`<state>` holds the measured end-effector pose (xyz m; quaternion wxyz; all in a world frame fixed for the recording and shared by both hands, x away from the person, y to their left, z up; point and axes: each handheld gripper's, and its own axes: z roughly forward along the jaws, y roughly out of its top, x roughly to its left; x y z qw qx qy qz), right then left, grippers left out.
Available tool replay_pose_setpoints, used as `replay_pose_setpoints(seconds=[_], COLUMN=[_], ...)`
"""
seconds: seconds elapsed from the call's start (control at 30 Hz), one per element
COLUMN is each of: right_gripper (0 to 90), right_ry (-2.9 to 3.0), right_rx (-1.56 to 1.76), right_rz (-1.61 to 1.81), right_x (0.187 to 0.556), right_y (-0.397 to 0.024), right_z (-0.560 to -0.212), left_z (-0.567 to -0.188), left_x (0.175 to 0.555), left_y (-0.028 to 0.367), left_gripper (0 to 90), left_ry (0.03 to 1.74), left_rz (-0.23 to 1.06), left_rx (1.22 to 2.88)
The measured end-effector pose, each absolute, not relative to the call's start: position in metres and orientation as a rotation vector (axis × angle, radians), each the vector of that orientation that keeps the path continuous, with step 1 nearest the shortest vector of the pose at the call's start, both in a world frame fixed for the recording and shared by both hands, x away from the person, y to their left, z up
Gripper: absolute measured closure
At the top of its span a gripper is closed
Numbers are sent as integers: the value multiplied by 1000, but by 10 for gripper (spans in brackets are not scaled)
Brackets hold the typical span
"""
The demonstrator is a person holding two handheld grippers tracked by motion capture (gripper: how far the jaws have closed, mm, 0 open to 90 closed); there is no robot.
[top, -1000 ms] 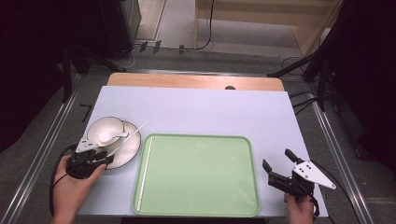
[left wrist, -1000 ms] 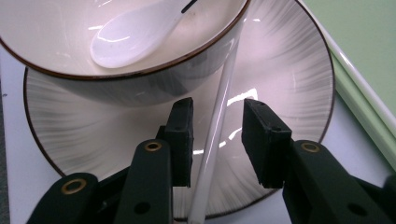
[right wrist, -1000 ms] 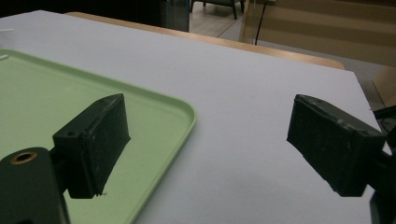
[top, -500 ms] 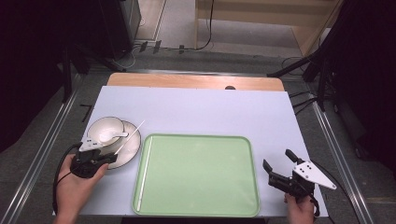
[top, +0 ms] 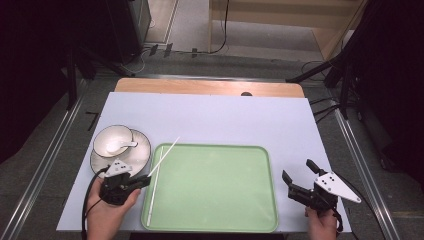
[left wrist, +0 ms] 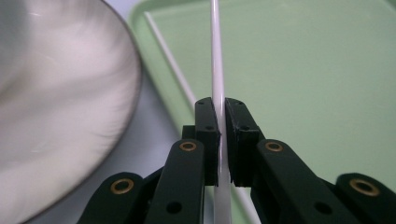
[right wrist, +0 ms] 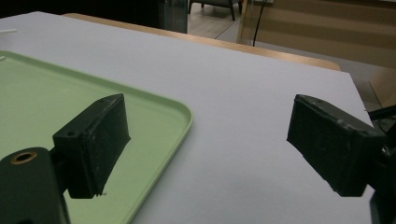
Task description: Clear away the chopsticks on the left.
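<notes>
Tabletop (top: 210, 120): green tray (top: 215, 190) btwn both tools. Plate (top: 142, 152) w/ bowl (top: 112, 140) just beyond left tool (top: 142, 181), which is clamped on a white stick (left wrist: 217, 70); 2nd stick (top: 154, 192) on tray beside it. Right tool (top: 297, 180): jaws wide apart, empty, right of tray.

The gripper (right wrist: 208, 149) hangs wide open over the tray (right wrist: 154, 112) corner and the white table (right wrist: 243, 93).
</notes>
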<state>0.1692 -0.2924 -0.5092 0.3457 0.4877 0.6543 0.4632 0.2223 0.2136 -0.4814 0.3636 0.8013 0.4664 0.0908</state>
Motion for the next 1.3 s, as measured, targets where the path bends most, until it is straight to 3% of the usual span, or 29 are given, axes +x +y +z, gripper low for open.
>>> replay_pose_setpoints(seconds=[0.17,0.47,0.67,1.03,1.17,1.3], right_gripper=[129,129,129,129,129,129], right_ry=[1700,1699,1701,1699,1703,1697], right_rx=[1265,1265,1268,1264,1267,1271], right_rz=[1203,1203,1203,1202,1200,1203], right_x=[170,171,171,170,172,170], right_y=[-292,-293,-292,-292,-293,-293], right_z=[-509,-510,-510,-509,-510,-510], left_z=[-501,-513,-513,-509,-504,-508], left_x=[212,209,204,221,236,250], left_y=[177,157,148,151,135,113], left_gripper=[851,849,842,717,759,865], left_ry=[1177,1194,1172,1109,1066,1018], left_rz=[193,180,270,164,170,162], left_rx=[2104,2151,2207,2206,2191,2213])
